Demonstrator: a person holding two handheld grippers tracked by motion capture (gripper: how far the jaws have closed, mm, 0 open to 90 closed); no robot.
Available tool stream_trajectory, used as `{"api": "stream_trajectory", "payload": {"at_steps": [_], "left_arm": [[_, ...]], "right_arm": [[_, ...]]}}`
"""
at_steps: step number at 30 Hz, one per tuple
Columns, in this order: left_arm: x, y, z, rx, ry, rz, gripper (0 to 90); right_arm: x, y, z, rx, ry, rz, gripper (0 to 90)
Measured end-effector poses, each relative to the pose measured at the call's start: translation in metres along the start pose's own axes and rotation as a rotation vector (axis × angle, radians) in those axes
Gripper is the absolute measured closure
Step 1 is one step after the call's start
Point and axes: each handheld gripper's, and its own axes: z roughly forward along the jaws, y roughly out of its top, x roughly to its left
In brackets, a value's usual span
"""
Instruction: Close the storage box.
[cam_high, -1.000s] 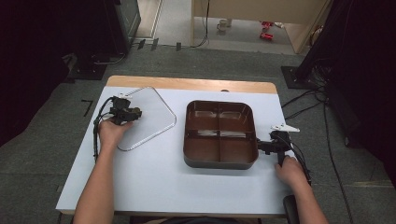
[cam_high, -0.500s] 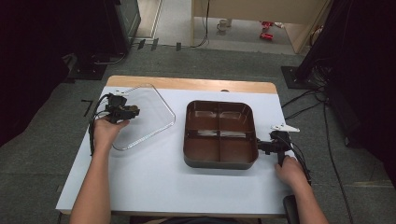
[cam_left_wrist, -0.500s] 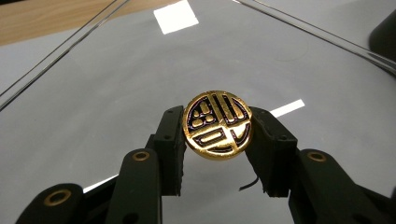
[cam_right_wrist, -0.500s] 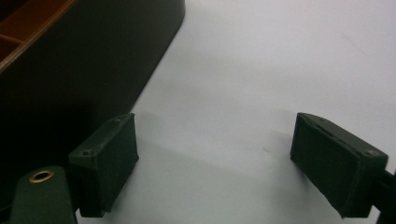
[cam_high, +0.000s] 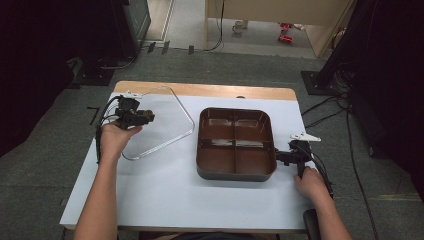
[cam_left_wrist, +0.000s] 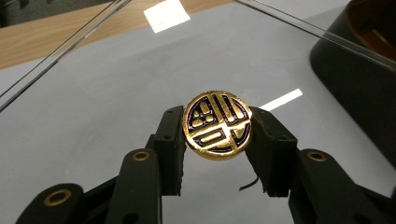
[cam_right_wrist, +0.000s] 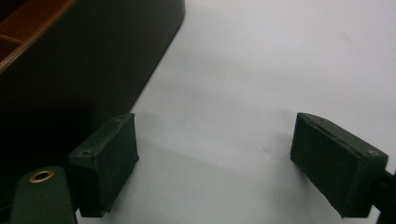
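— What is sitting at the left of the table (cam_high: 165, 200)?

— A clear plastic lid (cam_high: 165, 122), thin, glossy, with rounded corners, is lying flat on the pale matte tabletop, its far edge reaching the bare wood strip at the back. The left hand (cam_high: 114, 139) is holding the left gripper (cam_high: 145, 118) over its left part.

— And those jaws?

— In the left gripper view they are pinching a round gold seal (cam_left_wrist: 218, 124) between them, one black jaw pressing each side. The seal is a flat disc, shiny gold with dark recessed lines forming a blocky pattern, and it seems to be fixed to the lid's surface. Ceiling lights are reflecting off the plastic around it.

— What is lying to the right of the lid?

— A dark brown tray (cam_high: 235, 172), rectangular with rounded corners, is sitting just beside the lid. Low ribs are dividing its glossy inside into four compartments.

— And at the far right?

— The right hand (cam_high: 311, 184) is resting the right gripper (cam_high: 278, 156) on the table against the tray's right wall. In the right gripper view its jaws are standing wide apart, gripping nothing, one jaw near the tray's dark outer wall.
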Motion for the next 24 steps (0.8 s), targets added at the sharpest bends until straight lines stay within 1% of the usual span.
{"api": "stream_trajectory", "payload": {"at_steps": [2, 3, 4, 6, 7, 8, 10, 11, 12, 13, 14, 15, 16, 20, 22, 24], "left_arm": [[-0.005, 0.004, -0.004, -0.006, -0.013, 0.008, 59.6], [-0.01, 0.007, -0.007, -0.014, -0.025, 0.012, 59.6], [-0.01, 0.007, -0.007, -0.014, -0.025, 0.012, 59.6], [-0.016, 0.011, -0.011, -0.021, -0.038, 0.021, 59.6], [-0.021, 0.015, -0.014, -0.026, -0.049, 0.032, 59.6], [-0.021, 0.015, -0.014, -0.026, -0.049, 0.032, 59.6], [-0.029, 0.019, -0.018, -0.035, -0.069, 0.05, 59.6], [-0.035, 0.021, -0.02, -0.041, -0.073, 0.063, 59.6], [-0.038, 0.023, -0.022, -0.038, -0.07, 0.077, 59.6], [-0.038, 0.023, -0.022, -0.038, -0.07, 0.077, 59.6], [-0.042, 0.025, -0.024, -0.041, -0.068, 0.088, 59.6], [-0.047, 0.027, -0.026, -0.047, -0.08, 0.093, 59.6], [-0.047, 0.027, -0.026, -0.047, -0.08, 0.093, 59.6], [-0.058, 0.032, -0.03, -0.063, -0.119, 0.104, 59.6], [-0.06, 0.033, -0.03, -0.063, -0.122, 0.106, 59.6], [-0.065, 0.034, -0.029, -0.062, -0.141, 0.109, 59.6]], "right_arm": [[0.0, 0.0, 0.0, 0.0, 0.0, 0.0, 14.4], [0.0, 0.0, 0.0, 0.0, 0.0, 0.0, 14.5], [0.0, 0.0, 0.0, 0.0, 0.0, 0.0, 14.5], [0.0, 0.0, 0.0, 0.0, 0.0, 0.0, 14.4], [0.0, 0.0, 0.0, 0.0, 0.0, 0.0, 14.5], [0.0, 0.0, 0.0, 0.0, 0.0, 0.0, 14.5], [0.0, 0.0, 0.0, 0.0, 0.0, -0.001, 14.4], [0.0, 0.0, 0.0, 0.0, 0.0, -0.002, 14.5], [0.0, 0.0, 0.0, 0.0, 0.0, -0.001, 14.5], [0.0, 0.0, 0.0, 0.0, 0.0, -0.001, 14.5], [0.0, 0.0, 0.0, 0.0, 0.0, 0.0, 14.4], [0.0, 0.0, 0.0, 0.0, 0.0, -0.003, 14.5], [0.0, 0.0, 0.0, 0.0, 0.0, -0.003, 14.5], [0.0, 0.0, 0.0, -0.001, 0.0, -0.002, 14.4], [0.0, 0.0, 0.0, -0.001, 0.0, -0.003, 14.4], [0.0, 0.0, 0.0, 0.001, 0.0, 0.001, 14.4]]}}
